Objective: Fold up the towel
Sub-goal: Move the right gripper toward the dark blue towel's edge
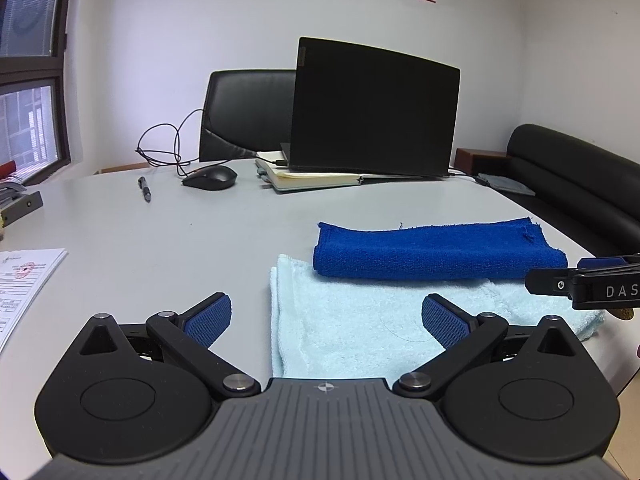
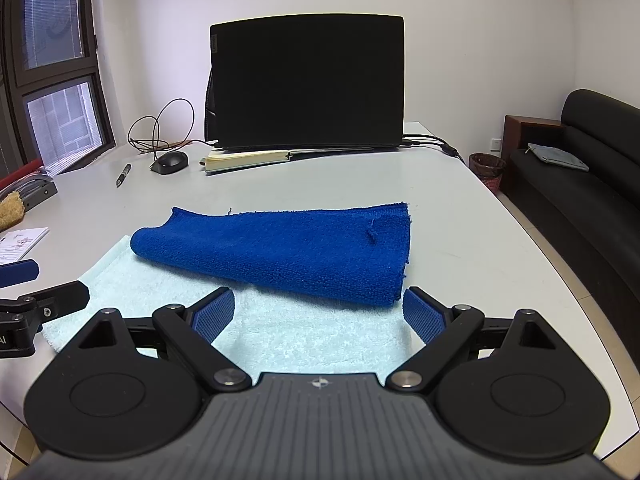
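Observation:
A light blue towel (image 1: 360,320) (image 2: 168,292) lies flat near the table's front edge. A folded dark blue towel (image 1: 432,250) (image 2: 288,252) rests on its far part. My left gripper (image 1: 326,322) is open, hovering over the light towel's left portion with nothing between its pads. My right gripper (image 2: 318,316) is open too, above the light towel's right part, just short of the dark towel's near edge. Each gripper shows at the edge of the other's view: the right gripper's fingers (image 1: 580,280) and the left gripper's fingers (image 2: 44,300).
A white table (image 1: 180,248) holds an open laptop (image 1: 372,108) on a notebook (image 1: 312,180), a mouse (image 1: 210,178), a pen (image 1: 145,189), a cable and papers (image 1: 24,280) at left. A black sofa (image 2: 580,184) and a bin (image 2: 486,168) stand right of the table.

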Demonstrator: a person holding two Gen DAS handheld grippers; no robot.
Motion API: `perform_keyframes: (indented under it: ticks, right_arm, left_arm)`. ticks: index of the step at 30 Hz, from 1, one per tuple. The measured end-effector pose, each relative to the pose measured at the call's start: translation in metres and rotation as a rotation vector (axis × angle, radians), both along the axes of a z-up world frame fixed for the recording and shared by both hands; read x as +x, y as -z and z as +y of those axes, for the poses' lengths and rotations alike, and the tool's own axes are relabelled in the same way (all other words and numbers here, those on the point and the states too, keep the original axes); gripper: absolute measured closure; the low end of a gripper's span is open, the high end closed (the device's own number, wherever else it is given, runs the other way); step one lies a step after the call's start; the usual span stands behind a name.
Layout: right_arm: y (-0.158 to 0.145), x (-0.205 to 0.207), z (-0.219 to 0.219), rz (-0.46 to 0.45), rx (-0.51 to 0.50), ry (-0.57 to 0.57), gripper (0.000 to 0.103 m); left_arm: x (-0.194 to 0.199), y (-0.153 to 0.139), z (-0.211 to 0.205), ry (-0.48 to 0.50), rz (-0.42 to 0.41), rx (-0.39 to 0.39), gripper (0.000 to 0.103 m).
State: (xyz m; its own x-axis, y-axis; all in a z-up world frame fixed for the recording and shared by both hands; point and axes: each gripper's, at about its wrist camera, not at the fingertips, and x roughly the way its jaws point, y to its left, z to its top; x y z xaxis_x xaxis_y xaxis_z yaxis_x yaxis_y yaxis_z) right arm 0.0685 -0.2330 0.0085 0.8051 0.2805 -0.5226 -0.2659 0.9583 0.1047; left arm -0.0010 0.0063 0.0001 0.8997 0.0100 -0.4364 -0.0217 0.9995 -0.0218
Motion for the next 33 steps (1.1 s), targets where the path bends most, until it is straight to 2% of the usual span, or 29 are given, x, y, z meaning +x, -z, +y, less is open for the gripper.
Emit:
perform_keyframes:
  ticks: [33]
  right_arm:
    - [0.0015,0.0047,0.0049,0.005,0.000,-0.013,0.011]
  left_arm:
    - [0.0054,0.0013,0.0098,-0.015,0.019,-0.005,0.000]
